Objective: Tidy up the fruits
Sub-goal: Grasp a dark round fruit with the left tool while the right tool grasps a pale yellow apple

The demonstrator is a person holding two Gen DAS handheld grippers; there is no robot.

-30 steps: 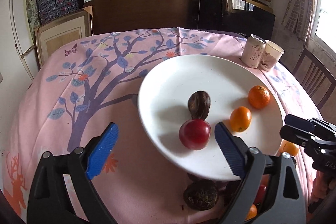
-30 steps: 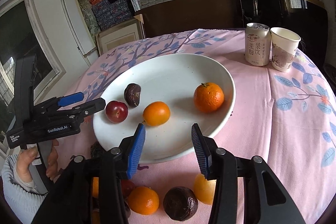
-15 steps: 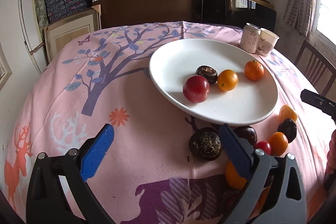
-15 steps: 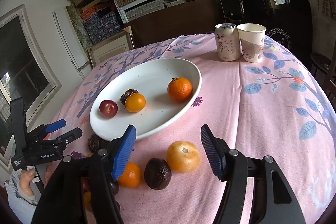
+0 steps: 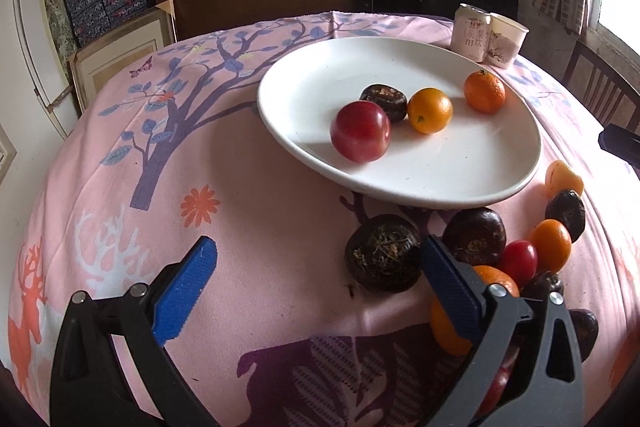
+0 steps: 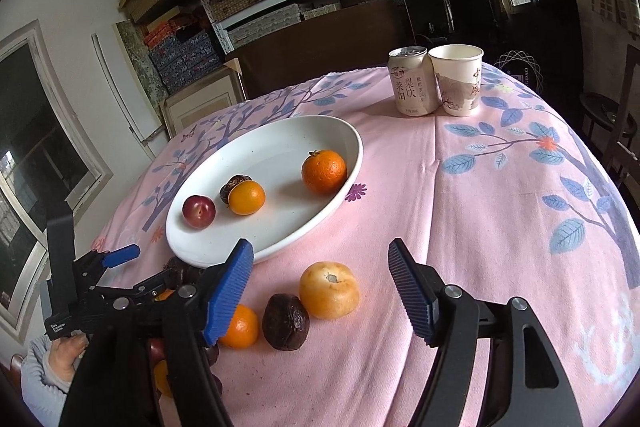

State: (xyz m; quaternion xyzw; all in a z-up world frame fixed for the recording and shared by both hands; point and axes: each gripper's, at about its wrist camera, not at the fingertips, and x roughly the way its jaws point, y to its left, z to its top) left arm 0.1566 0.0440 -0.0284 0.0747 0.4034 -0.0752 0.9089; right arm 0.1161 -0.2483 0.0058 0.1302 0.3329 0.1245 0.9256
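Right gripper held wide, nothing gripped. Pale orange fruit located between its fingers, on tablecloth just outside plate near edge. Left gripper also wide, empty; dark fruit lying just inside its right finger.

Both grippers, left gripper and right gripper, have pulled back from the plate.

On the plate: two oranges, one plum, one dark fruit. One can, one cup.
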